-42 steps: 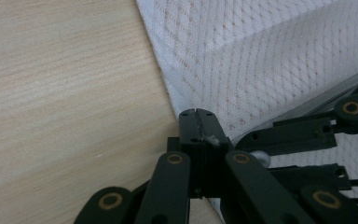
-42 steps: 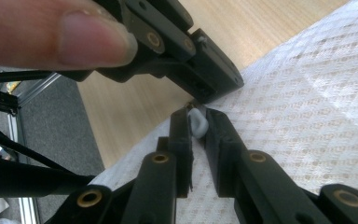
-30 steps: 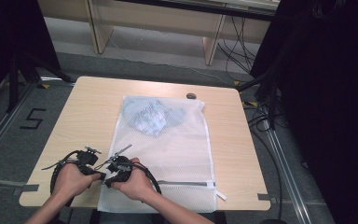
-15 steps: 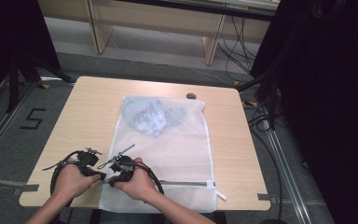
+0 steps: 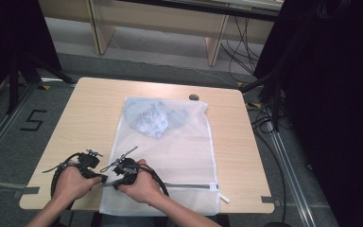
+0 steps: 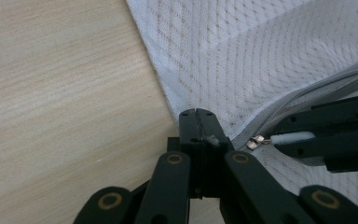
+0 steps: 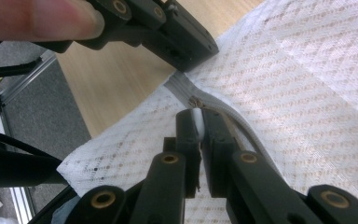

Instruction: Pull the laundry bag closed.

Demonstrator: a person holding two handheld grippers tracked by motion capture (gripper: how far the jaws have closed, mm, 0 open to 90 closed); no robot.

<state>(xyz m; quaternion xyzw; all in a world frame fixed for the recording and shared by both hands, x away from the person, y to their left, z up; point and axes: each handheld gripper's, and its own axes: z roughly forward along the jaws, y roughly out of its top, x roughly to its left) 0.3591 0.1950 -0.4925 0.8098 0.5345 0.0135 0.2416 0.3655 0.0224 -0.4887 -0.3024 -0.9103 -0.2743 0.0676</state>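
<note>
Right gripper view: my right tool (image 7: 195,122) pinches the zipper pull (image 7: 196,112), left tool (image 7: 186,46) clamps the mesh laundry bag (image 7: 307,93); yanking could slip the pull

A mesh bag (image 5: 170,156) lies on the table (image 5: 90,123), reaching over its near edge, with a bundle of cloth (image 5: 153,117) inside its far end. A zipper (image 5: 189,186) crosses the bag's near end, and a small round thing (image 5: 194,97) sits just behind the bag's far right corner.
</note>
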